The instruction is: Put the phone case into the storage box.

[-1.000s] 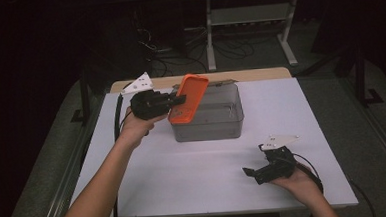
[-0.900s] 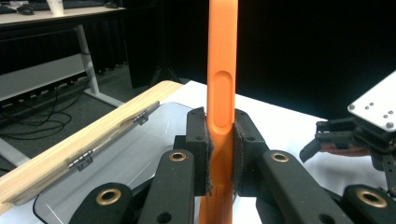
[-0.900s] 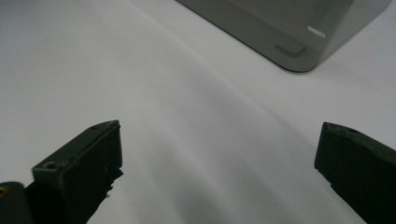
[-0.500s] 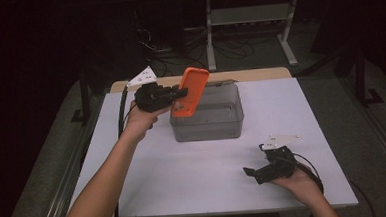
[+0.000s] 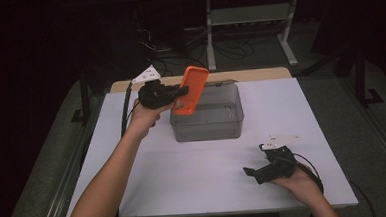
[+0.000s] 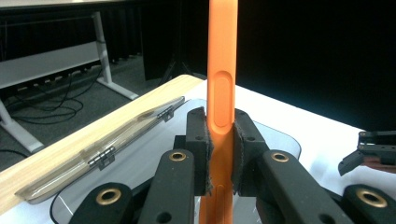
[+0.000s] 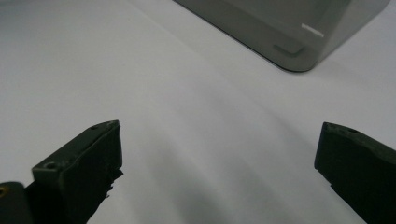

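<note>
The orange phone case sits just above the middle of the high view, tilted with its top end leaning toward the upper right, over the left rear corner of the grey translucent box. The left gripper clamps it from the left side, its black body and the hand behind it lying left of the box, with the forearm running down to the lower left of the frame. In the left gripper view the case stands as a narrow upright orange strip in the middle of the frame, seen edge-on, and the two black padded jaws press against both of its flat sides, so the grip is firm. Behind it in that view the box's clear hinged lid lies flat beside a strip of wooden board at the left. The right gripper rests low at the lower right of the high view on the white table, well apart from the box, held by the person's right hand. In the right gripper view its jaws stand wide apart at the lower corners with bare table between them, released and holding nothing, while a corner of the box shows at the upper right.
</note>
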